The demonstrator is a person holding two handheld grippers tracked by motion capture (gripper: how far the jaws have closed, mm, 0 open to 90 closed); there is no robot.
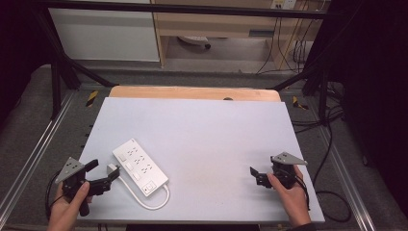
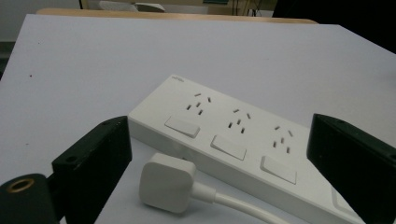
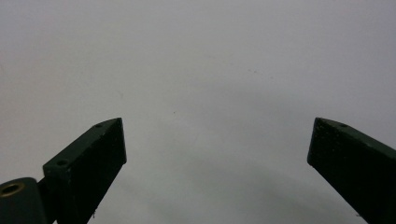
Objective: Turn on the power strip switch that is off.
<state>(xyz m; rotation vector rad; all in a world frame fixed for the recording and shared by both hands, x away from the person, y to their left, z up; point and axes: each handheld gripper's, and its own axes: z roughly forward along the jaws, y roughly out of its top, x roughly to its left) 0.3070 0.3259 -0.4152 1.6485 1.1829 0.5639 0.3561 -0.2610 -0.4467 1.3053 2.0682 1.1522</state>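
A white power strip [image 1: 140,166] with three sockets and three switches lies at the table's front left, and its white cable [image 1: 155,203] loops round its near end. The strip's white plug [image 1: 113,168] rests on the table just left of it. My left gripper [image 1: 103,170] is open, its jaws either side of the plug [image 2: 167,182], with the strip [image 2: 243,140] just beyond. My left gripper [image 2: 219,124] touches neither. My right gripper [image 1: 257,176] is open at the front right. Nothing lies between the jaws of my right gripper [image 3: 218,125] over bare table.
The pale grey table top [image 1: 202,125] has a wooden strip [image 1: 192,92] along its far edge. Metal frame rails [image 1: 33,154] run along both sides. Black cables [image 1: 332,144] lie on the floor to the right.
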